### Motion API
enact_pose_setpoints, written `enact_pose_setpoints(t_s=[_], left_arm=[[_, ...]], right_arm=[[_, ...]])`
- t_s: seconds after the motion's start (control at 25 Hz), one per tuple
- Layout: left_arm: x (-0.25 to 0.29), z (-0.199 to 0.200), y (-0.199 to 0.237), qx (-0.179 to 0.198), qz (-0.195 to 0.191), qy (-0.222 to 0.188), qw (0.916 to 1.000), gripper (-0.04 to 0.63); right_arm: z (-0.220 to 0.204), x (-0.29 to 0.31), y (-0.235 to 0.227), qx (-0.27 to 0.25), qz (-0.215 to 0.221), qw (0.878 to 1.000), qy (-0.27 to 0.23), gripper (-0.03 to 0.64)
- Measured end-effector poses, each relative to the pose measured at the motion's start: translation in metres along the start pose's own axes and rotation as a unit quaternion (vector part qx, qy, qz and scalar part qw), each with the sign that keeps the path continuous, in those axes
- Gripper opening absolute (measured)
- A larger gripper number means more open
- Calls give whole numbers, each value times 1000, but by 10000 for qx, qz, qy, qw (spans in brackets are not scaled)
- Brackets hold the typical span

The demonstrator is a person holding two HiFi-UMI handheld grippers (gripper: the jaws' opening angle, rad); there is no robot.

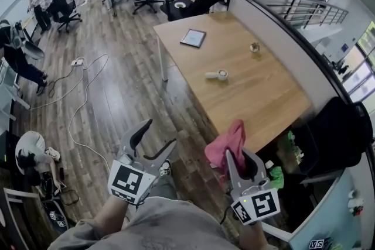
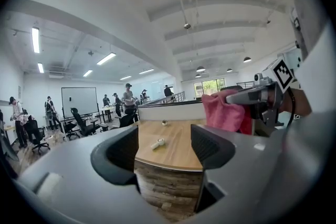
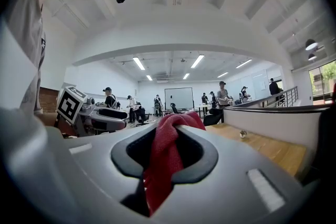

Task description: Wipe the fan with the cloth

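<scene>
The fan [image 1: 218, 74] is a small white hand-held one lying on its side in the middle of the wooden table [image 1: 263, 96]. In the left gripper view the fan [image 2: 157, 143] shows far off between the jaws. My left gripper [image 1: 158, 134] is open and empty, over the floor short of the table. My right gripper [image 1: 237, 155] is shut on a pink cloth [image 1: 227, 140], near the table's front corner. The right gripper view shows the cloth [image 3: 167, 149] bunched between the jaws and hanging down. Both grippers are well away from the fan.
A tablet [image 1: 193, 38] lies at the table's far left and a small round object [image 1: 254, 47] by the partition [image 1: 281, 38]. A black bag [image 1: 337, 132] sits right of the table. Cables [image 1: 82, 96] trail on the wood floor; office chairs and people stand beyond.
</scene>
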State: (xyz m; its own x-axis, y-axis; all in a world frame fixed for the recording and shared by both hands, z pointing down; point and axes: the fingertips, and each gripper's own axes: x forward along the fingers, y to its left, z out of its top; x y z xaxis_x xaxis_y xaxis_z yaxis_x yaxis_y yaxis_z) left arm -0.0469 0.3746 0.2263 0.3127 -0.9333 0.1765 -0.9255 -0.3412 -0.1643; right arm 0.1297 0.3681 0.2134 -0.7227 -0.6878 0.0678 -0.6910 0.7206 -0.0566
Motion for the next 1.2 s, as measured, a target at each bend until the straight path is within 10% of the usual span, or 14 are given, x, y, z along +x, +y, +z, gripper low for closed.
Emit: enact_pose_setpoints(t_s=[0.64,1.2], left_arm=[[132,-12,171,161,-715,112,9972,313],[256,-21,184,228,-1517,239,9879,313]], right_arm=[[-10,196,-45,113,-859,9951,472,81],[-46,245,-122,349,-1555,9828,932,81]])
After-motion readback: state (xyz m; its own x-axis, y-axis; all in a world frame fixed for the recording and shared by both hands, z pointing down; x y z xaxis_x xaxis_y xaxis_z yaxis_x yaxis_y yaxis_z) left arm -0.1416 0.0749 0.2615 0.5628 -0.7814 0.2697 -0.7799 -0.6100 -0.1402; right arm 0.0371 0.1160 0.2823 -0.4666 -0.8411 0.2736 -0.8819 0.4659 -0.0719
